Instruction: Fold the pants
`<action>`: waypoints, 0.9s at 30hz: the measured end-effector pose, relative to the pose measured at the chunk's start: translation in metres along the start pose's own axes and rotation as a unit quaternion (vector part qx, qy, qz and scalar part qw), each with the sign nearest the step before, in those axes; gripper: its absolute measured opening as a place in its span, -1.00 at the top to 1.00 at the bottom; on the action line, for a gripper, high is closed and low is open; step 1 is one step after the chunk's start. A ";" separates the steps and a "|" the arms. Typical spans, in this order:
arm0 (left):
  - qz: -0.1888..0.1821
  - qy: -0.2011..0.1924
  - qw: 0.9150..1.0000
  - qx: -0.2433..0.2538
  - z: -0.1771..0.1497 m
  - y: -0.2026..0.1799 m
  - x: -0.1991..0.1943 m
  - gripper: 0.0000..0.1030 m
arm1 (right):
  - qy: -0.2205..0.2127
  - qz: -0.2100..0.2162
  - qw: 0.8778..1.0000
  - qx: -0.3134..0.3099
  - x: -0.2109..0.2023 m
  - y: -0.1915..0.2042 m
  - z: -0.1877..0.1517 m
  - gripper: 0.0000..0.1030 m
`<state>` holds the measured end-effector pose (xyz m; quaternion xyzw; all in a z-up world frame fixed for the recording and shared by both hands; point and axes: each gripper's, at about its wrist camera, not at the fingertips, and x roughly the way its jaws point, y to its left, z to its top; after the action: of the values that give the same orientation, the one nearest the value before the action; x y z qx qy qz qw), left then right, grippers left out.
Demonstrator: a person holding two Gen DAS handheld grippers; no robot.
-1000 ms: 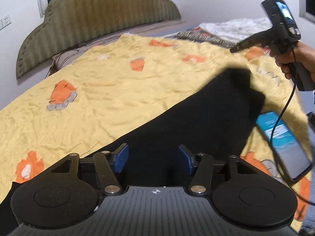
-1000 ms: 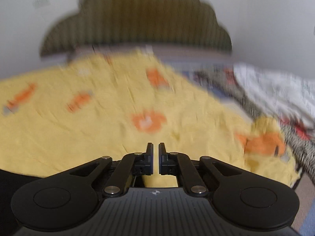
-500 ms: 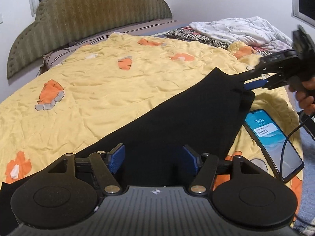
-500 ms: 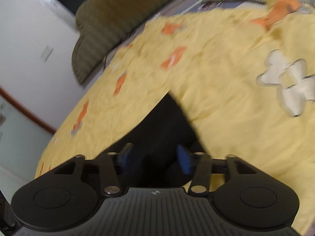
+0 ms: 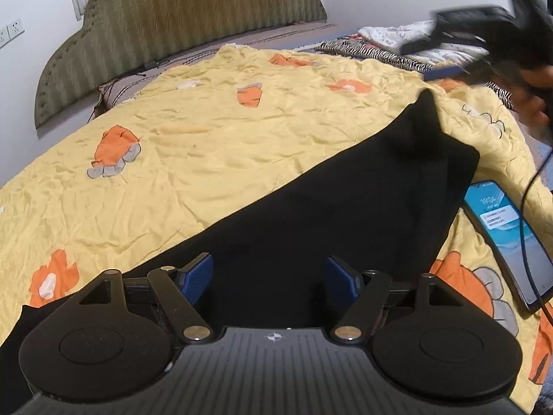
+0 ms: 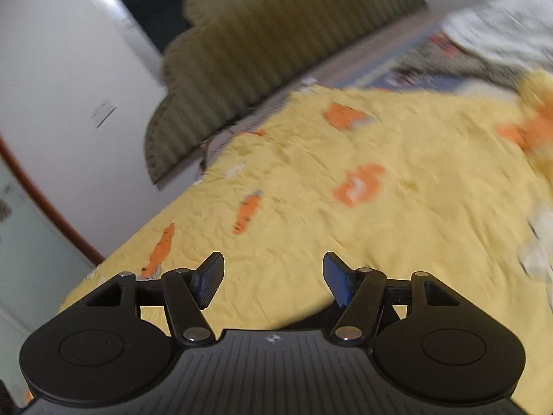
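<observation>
Black pants [image 5: 345, 207] lie flat on the yellow bedspread [image 5: 207, 145], running from lower left to a raised far corner at upper right. My left gripper [image 5: 269, 276] sits low over their near part. Its jaws are opening, and the blue pads [image 5: 198, 276] stand wide apart without pressing the cloth. In the left wrist view my right gripper [image 5: 428, 60] is blurred, held by a hand [image 5: 535, 103] just above the pants' far corner. In its own view the right gripper [image 6: 273, 276] is opening over bare bedspread [image 6: 345, 242], with nothing between its jaws. A sliver of pants [image 6: 311, 318] shows beneath it.
A lit phone [image 5: 504, 235] with a black cable lies on the bedspread right of the pants. Striped and white clothes [image 5: 397, 41] are piled at the far right. A padded headboard [image 5: 179, 27] and a white wall close the far side.
The right gripper went from shut to open, came down at the pants' far corner, then lifted off it and rolled. The left gripper's jaws widened a little.
</observation>
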<state>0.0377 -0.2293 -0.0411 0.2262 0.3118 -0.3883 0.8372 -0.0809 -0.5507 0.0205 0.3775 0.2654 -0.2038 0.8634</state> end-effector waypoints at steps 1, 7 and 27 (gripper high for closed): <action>-0.003 0.000 1.000 -0.001 0.000 0.000 0.000 -0.46 | 0.006 -0.003 1.000 0.017 -0.005 -0.010 -0.007 -0.24; -0.010 -0.009 1.000 0.006 -0.001 -0.003 -0.004 -0.47 | 0.042 -0.025 0.991 0.123 -0.019 -0.053 -0.044 -0.24; 0.009 -0.020 0.999 -0.032 -0.008 0.020 -0.032 -0.57 | 0.070 0.028 0.972 -0.222 0.061 0.135 -0.029 0.43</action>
<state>0.0347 -0.1957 -0.0215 0.1938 0.3050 -0.3751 0.8537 0.0317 -0.4523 0.0397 0.1968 0.3533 -0.0884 0.9103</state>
